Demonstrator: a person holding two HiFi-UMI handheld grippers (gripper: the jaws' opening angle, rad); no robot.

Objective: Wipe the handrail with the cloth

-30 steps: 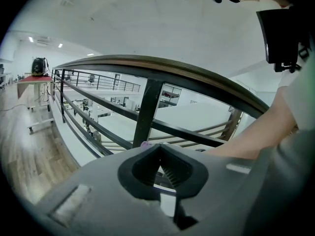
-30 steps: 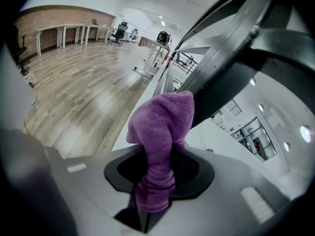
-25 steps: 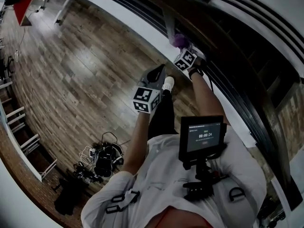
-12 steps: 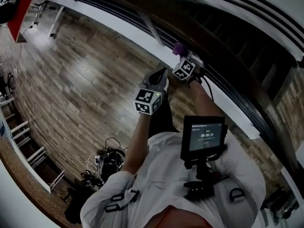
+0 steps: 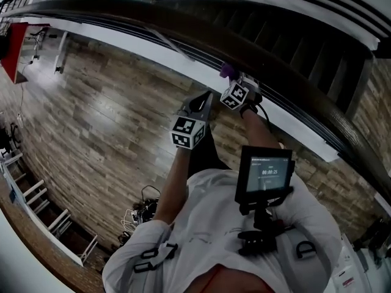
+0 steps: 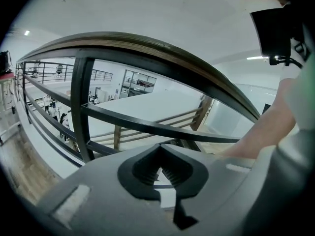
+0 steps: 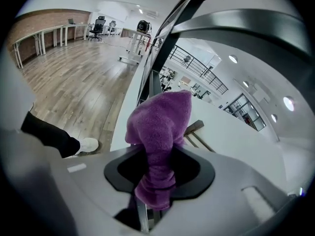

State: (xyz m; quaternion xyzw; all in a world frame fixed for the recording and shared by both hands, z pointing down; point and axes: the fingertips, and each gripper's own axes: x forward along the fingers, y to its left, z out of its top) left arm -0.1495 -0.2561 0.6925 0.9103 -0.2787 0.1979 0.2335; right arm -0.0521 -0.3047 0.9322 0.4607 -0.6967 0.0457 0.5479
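Note:
A dark wooden handrail (image 5: 183, 29) curves across the top of the head view, over black metal bars (image 6: 81, 107). My right gripper (image 5: 239, 85) is held up just under it, shut on a purple fleece cloth (image 7: 160, 127). The cloth (image 5: 227, 71) sticks out past the jaws toward the rail's near edge; I cannot tell whether it touches. In the right gripper view the handrail (image 7: 236, 23) looms overhead at the upper right. My left gripper (image 5: 198, 102) hangs lower and to the left, shut with nothing in it, its jaws (image 6: 160, 168) pointing at the rail (image 6: 147, 48).
A white ledge (image 5: 153, 57) runs below the railing. Wood-plank floor (image 5: 91, 121) spreads to the left. A tangle of cables and gear (image 5: 143, 209) lies on the floor at the lower left. A small screen (image 5: 264, 174) is mounted on the person's chest. A white shoe (image 7: 86, 144) stands by the ledge.
The head view has swung, so the handrail now spans the top of the picture. Both grippers sit slightly lower in the frame; the right one still holds the cloth by the rail.

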